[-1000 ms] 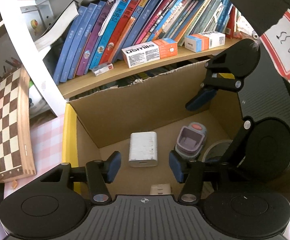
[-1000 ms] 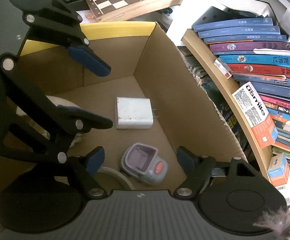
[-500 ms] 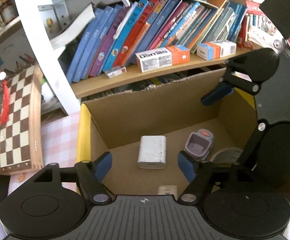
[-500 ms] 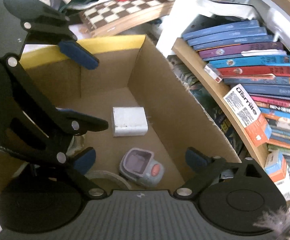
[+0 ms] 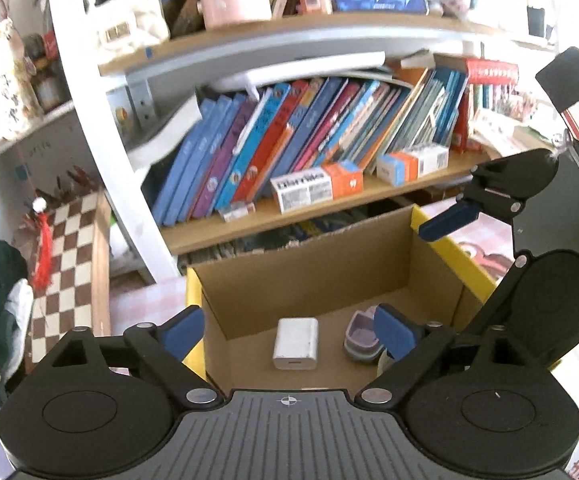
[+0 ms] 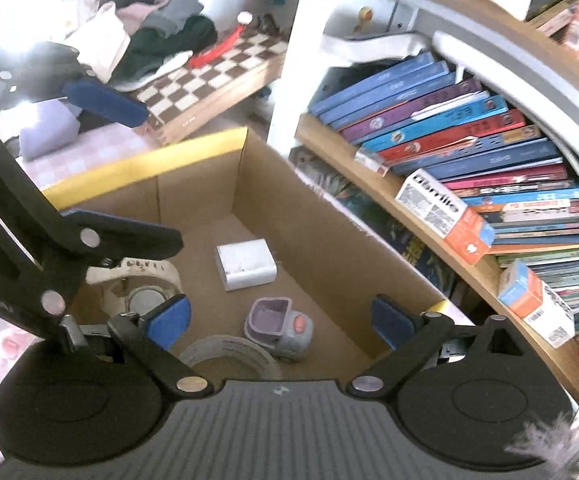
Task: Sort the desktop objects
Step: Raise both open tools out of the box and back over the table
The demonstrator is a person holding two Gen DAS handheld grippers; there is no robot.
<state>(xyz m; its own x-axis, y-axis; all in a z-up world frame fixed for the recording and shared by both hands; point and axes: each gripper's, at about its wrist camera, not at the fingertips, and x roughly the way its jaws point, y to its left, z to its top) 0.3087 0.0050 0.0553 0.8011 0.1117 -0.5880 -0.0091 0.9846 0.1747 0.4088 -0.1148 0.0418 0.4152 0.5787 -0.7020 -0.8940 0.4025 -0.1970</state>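
A cardboard box (image 5: 309, 280) with a yellow rim stands below the bookshelf. On its floor lie a white charger (image 5: 295, 343) and a purple-grey clip device (image 5: 363, 334). My left gripper (image 5: 287, 334) hovers above the box's near edge with its jaws opening and nothing pressed between them. In the right wrist view the charger (image 6: 245, 264), the clip device (image 6: 281, 328) and two tape rolls (image 6: 229, 356) lie in the box (image 6: 329, 240). My right gripper (image 6: 280, 321) is open and empty above them. The left gripper's fingers (image 6: 129, 236) cross at the left.
A bookshelf (image 5: 289, 216) with leaning books and small cartons stands right behind the box. A chessboard (image 5: 69, 264) and a pile of clothes (image 6: 161, 36) lie to the left. The right gripper's finger (image 5: 449, 222) hangs over the box's right rim.
Both grippers have risen and drawn back out of the box, and their jaws have widened. The charger and the clip device stay on the box floor.
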